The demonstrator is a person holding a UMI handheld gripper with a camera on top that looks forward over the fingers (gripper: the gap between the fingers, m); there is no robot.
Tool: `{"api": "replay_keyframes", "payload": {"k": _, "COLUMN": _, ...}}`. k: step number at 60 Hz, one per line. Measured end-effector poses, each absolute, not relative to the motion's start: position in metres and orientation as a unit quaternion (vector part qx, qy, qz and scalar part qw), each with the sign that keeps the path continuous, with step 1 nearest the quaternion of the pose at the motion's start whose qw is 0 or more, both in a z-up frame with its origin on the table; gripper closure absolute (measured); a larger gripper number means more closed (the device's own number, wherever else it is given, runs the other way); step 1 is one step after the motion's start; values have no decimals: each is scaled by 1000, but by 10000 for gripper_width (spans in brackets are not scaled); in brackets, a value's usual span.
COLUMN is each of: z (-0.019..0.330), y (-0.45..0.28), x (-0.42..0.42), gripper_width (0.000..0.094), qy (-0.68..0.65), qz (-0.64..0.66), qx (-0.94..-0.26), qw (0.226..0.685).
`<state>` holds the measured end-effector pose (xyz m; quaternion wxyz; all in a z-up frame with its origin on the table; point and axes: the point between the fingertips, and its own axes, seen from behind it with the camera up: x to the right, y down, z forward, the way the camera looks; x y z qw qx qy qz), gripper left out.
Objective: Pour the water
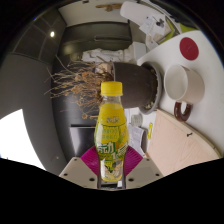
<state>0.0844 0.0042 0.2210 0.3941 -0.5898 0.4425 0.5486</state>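
So the bottle (111, 132) with the yellow cap and yellow-green label is standing upright right between the two fingers of the claw (112, 172), its lower part sitting in the gap between them. Both fingers look pressed up against its sides, so I'd call it gripped. Past the bottle at about 12 o'clock there's a dark pot (132, 84) with dry scraggly roots spilling out toward 10 o'clock. A white mug (183, 84) sits out at 2 o'clock on the table (178, 140).
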Motion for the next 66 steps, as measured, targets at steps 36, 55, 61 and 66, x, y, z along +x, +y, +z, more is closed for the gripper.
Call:
{"api": "replay_keyframes", "payload": {"k": 36, "z": 178, "y": 17, "x": 107, "gripper_width": 665, "qy": 517, "qz": 617, "qx": -529, "qw": 271}}
{"api": "replay_keyframes", "payload": {"k": 55, "z": 285, "y": 35, "x": 204, "gripper_width": 664, "qy": 257, "qz": 336, "qx": -706, "qw": 568}}
{"api": "replay_keyframes", "payload": {"k": 61, "z": 307, "y": 34, "x": 263, "gripper_width": 664, "qy": 196, "qz": 214, "qx": -717, "qw": 633}}
{"api": "replay_keyframes", "payload": {"k": 66, "z": 308, "y": 39, "x": 309, "gripper_width": 663, "qy": 162, "qz": 106, "qx": -726, "qw": 660}}
